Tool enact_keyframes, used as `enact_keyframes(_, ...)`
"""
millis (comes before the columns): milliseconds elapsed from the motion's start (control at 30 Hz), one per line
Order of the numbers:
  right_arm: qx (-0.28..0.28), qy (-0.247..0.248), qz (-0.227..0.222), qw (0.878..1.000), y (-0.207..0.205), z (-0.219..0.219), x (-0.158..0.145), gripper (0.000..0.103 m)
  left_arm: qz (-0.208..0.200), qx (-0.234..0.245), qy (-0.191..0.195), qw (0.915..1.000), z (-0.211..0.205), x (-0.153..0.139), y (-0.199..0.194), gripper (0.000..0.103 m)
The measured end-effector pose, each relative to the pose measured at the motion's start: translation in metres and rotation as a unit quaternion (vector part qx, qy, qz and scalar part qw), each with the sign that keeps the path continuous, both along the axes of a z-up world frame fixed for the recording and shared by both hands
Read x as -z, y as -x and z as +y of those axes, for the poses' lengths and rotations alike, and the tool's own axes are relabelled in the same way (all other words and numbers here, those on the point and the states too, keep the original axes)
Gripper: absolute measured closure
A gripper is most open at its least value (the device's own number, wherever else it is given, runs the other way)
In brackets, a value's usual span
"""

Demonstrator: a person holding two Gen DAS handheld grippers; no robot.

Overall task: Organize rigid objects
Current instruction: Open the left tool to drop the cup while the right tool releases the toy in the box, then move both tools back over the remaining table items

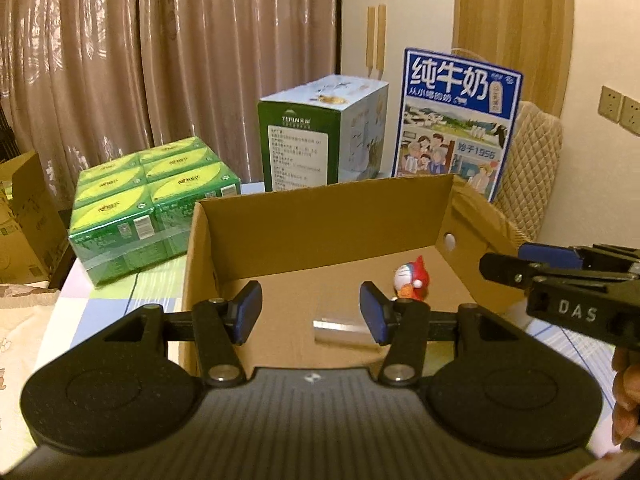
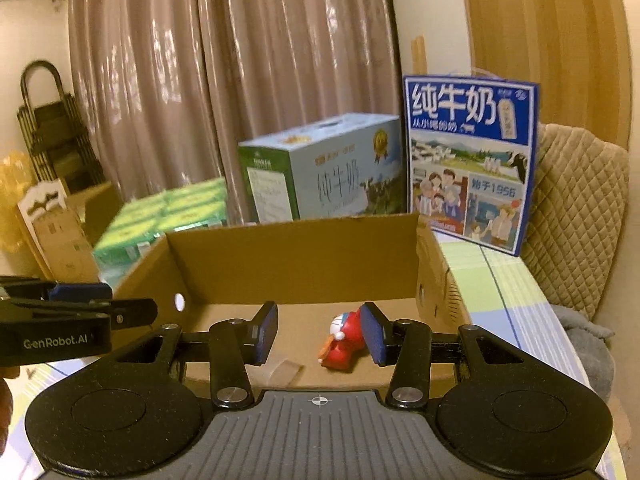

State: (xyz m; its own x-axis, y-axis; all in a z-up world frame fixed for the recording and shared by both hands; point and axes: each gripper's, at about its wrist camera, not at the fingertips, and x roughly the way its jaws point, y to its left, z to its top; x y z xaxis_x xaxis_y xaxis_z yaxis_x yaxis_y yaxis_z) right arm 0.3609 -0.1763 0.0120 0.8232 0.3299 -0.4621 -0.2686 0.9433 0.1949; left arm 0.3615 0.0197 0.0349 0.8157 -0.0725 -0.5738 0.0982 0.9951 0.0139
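Doraemon figurine (image 2: 342, 340) in red lay on its side on the floor of the open cardboard box (image 2: 292, 264), close to the right gripper (image 2: 319, 332), whose jaws stood wide apart with nothing between them; the toy's red body sat just beside the gripper's right pad without clearly touching it. In the left wrist view the same figurine (image 1: 412, 278) lay toward the right side of the box (image 1: 324, 224), beyond the left gripper (image 1: 310, 307), whose jaws were likewise spread and empty. A small pale, glossy block (image 1: 344, 330), possibly clear plastic, lay on the box floor nearer the front edge, left of the toy. Behind the box, on the checked tablecloth (image 2: 504, 280), stood a shrink-wrapped pack of green cartons (image 1: 148, 208), a light blue milk case (image 1: 320, 136) and a blue milk carton box (image 1: 456, 120). Brown curtains (image 1: 160, 48) hung at the back.
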Motion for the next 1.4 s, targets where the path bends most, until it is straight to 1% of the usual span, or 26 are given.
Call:
enact_keyframes(167,-0.004,-0.005,-0.012,1.0,0.04,-0.008,-0.007,0.059,-0.006,0.003,0.004,1.0,0.0,-0.007,0.045,0.053)
enact_keyframes(267,-0.001,-0.011,-0.007,1.0,0.069,-0.016,-0.002,0.056,0.001,0.003,0.012,0.9999,0.003,-0.002,0.077,0.051)
enact_keyframes(333,0.003,-0.014,0.002,1.0,0.09,-0.022,0.004,0.052,0.008,0.001,0.015,0.9999,0.005,0.003,0.098,0.051)
enact_keyframes(433,0.008,-0.014,0.023,1.0,0.124,-0.03,0.018,0.047,0.018,-0.008,0.02,0.9996,0.008,0.014,0.132,0.05)
enact_keyframes(533,0.001,-0.008,0.046,0.999,0.155,-0.034,0.032,0.045,0.023,-0.014,0.032,0.9991,0.01,0.027,0.165,0.043)
enact_keyframes(600,-0.006,-0.003,0.057,0.998,0.176,-0.037,0.041,0.044,0.025,-0.015,0.028,0.9992,0.008,0.037,0.187,0.042)
enact_keyframes(733,-0.025,0.025,0.065,0.997,0.214,-0.036,0.06,0.042,0.04,-0.013,0.024,0.9988,0.003,0.057,0.221,0.035)
enact_keyframes(800,-0.038,0.037,0.064,0.997,0.228,-0.033,0.068,0.042,0.041,-0.014,0.021,0.9988,0.0,0.065,0.233,0.034)
enact_keyframes(833,-0.044,0.04,0.065,0.996,0.234,-0.032,0.072,0.042,0.038,-0.013,0.018,0.999,-0.002,0.069,0.239,0.031)
enact_keyframes(867,-0.05,0.045,0.065,0.996,0.239,-0.03,0.076,0.042,0.036,-0.012,0.016,0.9992,-0.003,0.071,0.242,0.027)
enact_keyframes(900,-0.055,0.048,0.064,0.995,0.241,-0.028,0.079,0.042,0.032,-0.011,0.013,0.9993,-0.004,0.074,0.246,0.026)
enact_keyframes(967,-0.068,0.057,0.058,0.994,0.242,-0.023,0.082,0.042,0.03,-0.011,0.009,0.9995,-0.005,0.082,0.252,0.026)
enact_keyframes(1100,-0.085,0.079,0.043,0.992,0.235,-0.012,0.087,0.042,0.044,-0.018,0.022,0.9986,-0.003,0.093,0.255,0.026)
enact_keyframes(1200,-0.094,0.091,0.044,0.99,0.225,-0.004,0.092,0.042,0.042,-0.017,0.024,0.9987,-0.003,0.098,0.255,0.026)
enact_keyframes(1300,-0.101,0.113,0.048,0.987,0.217,0.004,0.099,0.042,0.047,-0.022,0.033,0.9981,0.001,0.102,0.254,0.026)
enact_keyframes(1400,-0.102,0.123,0.056,0.986,0.209,0.008,0.107,0.042,0.054,-0.026,0.04,0.9974,0.002,0.105,0.252,0.026)
